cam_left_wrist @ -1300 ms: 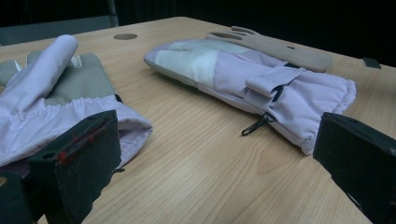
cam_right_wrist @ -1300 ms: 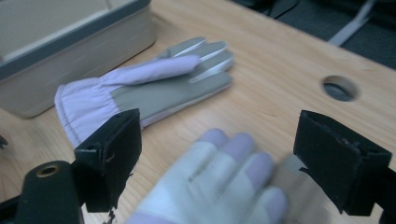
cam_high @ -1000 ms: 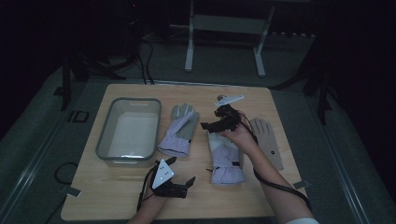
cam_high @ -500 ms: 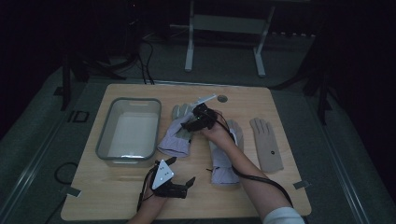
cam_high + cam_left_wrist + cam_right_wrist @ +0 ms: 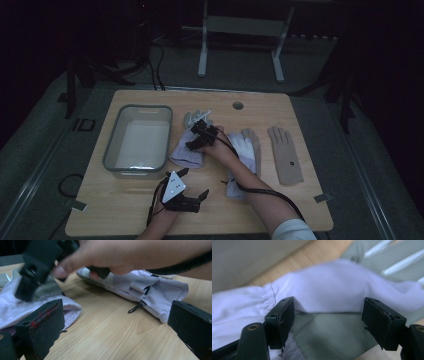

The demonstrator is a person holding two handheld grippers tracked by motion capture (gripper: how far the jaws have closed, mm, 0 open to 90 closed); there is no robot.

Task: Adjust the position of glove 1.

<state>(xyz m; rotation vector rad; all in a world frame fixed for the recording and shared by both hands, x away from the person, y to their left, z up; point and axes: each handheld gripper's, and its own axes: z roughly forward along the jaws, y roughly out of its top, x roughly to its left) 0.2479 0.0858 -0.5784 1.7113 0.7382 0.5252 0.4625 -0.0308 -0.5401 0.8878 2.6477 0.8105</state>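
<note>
Between the right tool's (image 5: 328, 325) spread jaws lies the cuff of a lilac-and-grey fabric glove (image 5: 189, 150).
Its jaws have just been closing, with the glove fabric bunched between them, the pads not yet pressing it. Beside this tool's left stands a clear plastic tub (image 5: 138, 142); to its right, a second lilac glove (image 5: 243, 155). Nearer the person, the left tool (image 5: 192, 201) rests on the wooden tabletop (image 5: 300, 200), jaws apart, holding nothing.

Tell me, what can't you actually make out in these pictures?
- High view: the fingers of the lavender and grey fabric glove lie partly under the right gripper and hand.
- Left gripper view: the right gripper is motion-blurred.
- Right gripper view: whether the open jaws touch the glove's cloth is unclear.
- High view: the small dark mark on the beige knit glove is too small to read.
</note>
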